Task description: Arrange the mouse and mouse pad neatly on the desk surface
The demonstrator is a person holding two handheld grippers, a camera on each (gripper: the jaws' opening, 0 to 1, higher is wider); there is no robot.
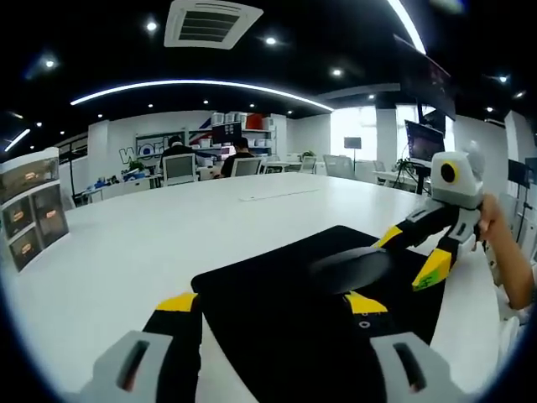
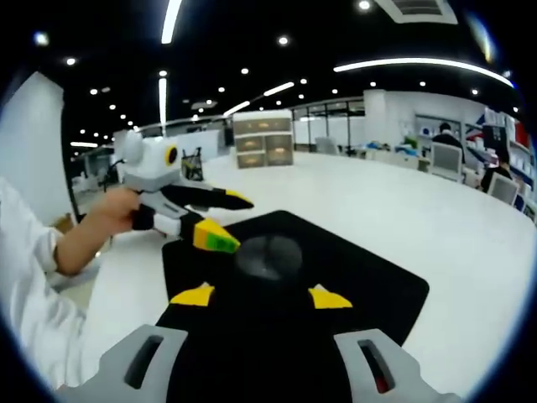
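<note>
A black mouse pad (image 1: 277, 327) lies on the white table (image 1: 151, 243), skewed to the table's edge. A dark mouse (image 1: 351, 267) rests on the pad. My left gripper (image 1: 271, 302) is open low over the pad's near part, with the mouse just ahead of its right jaw. The right gripper (image 1: 411, 255), held by a hand, comes in from the right, open, its yellow tips close beside the mouse. In the right gripper view the mouse (image 2: 268, 256) sits on the pad (image 2: 369, 294) ahead of my open right gripper (image 2: 261, 296), and the left gripper (image 2: 225, 220) is open beside it.
A small drawer unit (image 1: 29, 214) stands at the table's left edge, also seen as the drawer unit (image 2: 264, 138). People sit at desks (image 1: 180, 159) beyond the far edge. A monitor (image 1: 424, 138) stands at right. A sleeve (image 2: 25, 277) fills the left side.
</note>
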